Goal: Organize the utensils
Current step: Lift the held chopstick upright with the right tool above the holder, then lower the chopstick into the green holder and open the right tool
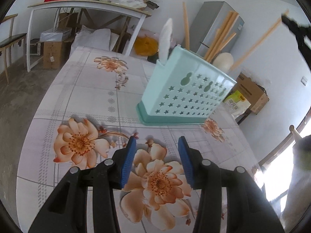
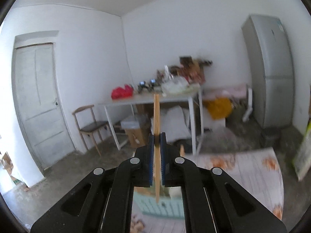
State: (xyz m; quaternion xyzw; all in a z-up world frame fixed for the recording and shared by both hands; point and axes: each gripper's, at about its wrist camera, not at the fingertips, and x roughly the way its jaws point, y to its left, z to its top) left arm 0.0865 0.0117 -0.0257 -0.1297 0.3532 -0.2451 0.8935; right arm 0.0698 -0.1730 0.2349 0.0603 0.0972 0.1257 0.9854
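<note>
The right claw (image 2: 157, 136) is clenched on a single wooden chopstick (image 2: 156, 116), its blue pads (image 2: 150, 155) pressing the stick from either side. The chopstick stands nearly upright, long axis vertical: its upper end rises well above the fingertips, and its lower end hangs below them, over the open top of the mint-green utensil holder (image 2: 161, 206) that sits directly beneath this claw. Whether the tip touches anything in the holder cannot be told through the blur.

The left claw (image 1: 157, 141) is released, its jaws standing apart with nothing between them, just above the floral tabletop (image 1: 87, 89). Ahead of it and a little to the right stands the utensil holder (image 1: 186, 93), upright, its star-perforated wall facing the claw. From the holder's top rise a white spoon (image 1: 166, 38) at the near-left end, a bundle of chopsticks (image 1: 221, 38) leaning up and to the right, and a pale rounded spoon end (image 1: 223, 60) beside them. Farther right, the held chopstick (image 1: 258, 42) slants up towards the right claw (image 1: 297, 31) at the frame's edge.

Beyond the tabletop stand a white desk (image 1: 87, 5) piled with clutter and a grey fridge (image 1: 213, 25).
</note>
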